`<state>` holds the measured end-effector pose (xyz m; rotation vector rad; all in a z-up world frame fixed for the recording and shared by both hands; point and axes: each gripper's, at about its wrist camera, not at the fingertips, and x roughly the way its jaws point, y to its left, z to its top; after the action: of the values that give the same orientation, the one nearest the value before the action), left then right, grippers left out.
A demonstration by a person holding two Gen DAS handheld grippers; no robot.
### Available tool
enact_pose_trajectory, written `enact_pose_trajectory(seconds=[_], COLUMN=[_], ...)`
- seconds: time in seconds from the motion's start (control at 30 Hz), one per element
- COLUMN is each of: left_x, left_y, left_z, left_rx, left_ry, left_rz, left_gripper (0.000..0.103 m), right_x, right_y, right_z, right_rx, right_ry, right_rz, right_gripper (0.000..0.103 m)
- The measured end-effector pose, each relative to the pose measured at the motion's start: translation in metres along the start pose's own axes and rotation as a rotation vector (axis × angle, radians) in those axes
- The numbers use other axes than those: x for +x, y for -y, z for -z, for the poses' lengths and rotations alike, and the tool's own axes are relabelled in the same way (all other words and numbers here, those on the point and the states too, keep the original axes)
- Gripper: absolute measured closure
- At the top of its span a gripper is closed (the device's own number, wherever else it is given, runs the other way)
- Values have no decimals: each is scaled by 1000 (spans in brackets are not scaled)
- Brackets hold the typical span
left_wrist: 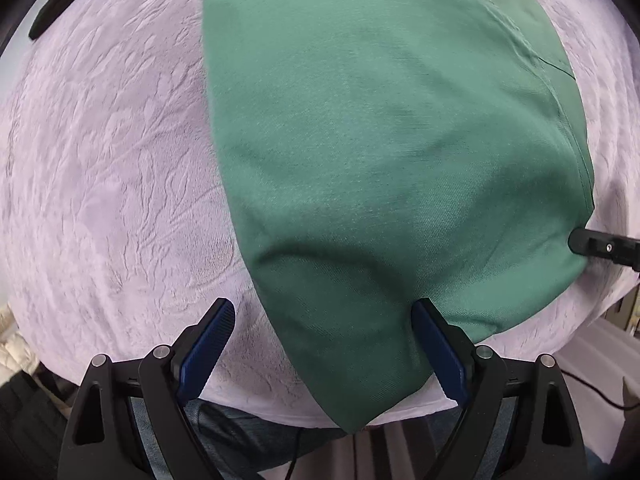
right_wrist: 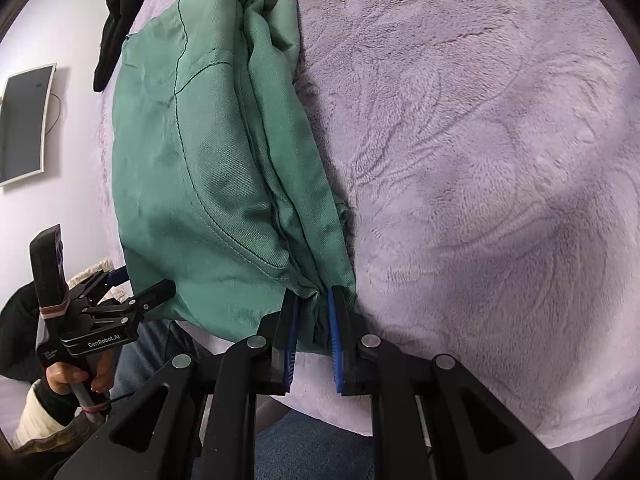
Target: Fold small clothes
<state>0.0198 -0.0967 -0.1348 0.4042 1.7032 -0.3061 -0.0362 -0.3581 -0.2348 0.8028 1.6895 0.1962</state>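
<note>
A lilac fleece blanket (right_wrist: 480,160) covers the work surface. The green garment (left_wrist: 380,140) lies on it, partly folded, one corner hanging over the near edge. The left gripper (left_wrist: 324,312) stands wide open above that corner, gripping nothing. The right gripper (right_wrist: 314,300) is clamped narrowly on the garment's bunched edge.

Surface: bed covered by lilac plush blanket (right_wrist: 500,160), embossed pattern, pile brushed unevenly. Green garment (left_wrist: 380,140) lies directly on it, spread mostly flat, near corner overhanging the front edge; one long side bunched into stacked folds. Dark clothing item (right_wrist: 120,12) lies at the far edge, partly off-frame.
</note>
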Motion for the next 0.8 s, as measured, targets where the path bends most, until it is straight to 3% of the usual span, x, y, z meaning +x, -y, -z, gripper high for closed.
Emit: enact_pose_trajectory(seconds=[0.33, 0.63, 0.8], left_x=[1, 5, -2], left_y=[-28, -55, -79], left_z=[17, 38, 52], left_rx=[-17, 24, 49], left_ry=[25, 105, 117], left_rz=[38, 200, 243], left_gripper=[12, 12, 12], right_x=[-1, -1, 0], right_y=[0, -23, -42], right_z=[14, 35, 49], right_rx=[34, 80, 110], right_ry=[31, 108, 155], right_rz=[18, 125, 188], right_gripper=[86, 84, 76])
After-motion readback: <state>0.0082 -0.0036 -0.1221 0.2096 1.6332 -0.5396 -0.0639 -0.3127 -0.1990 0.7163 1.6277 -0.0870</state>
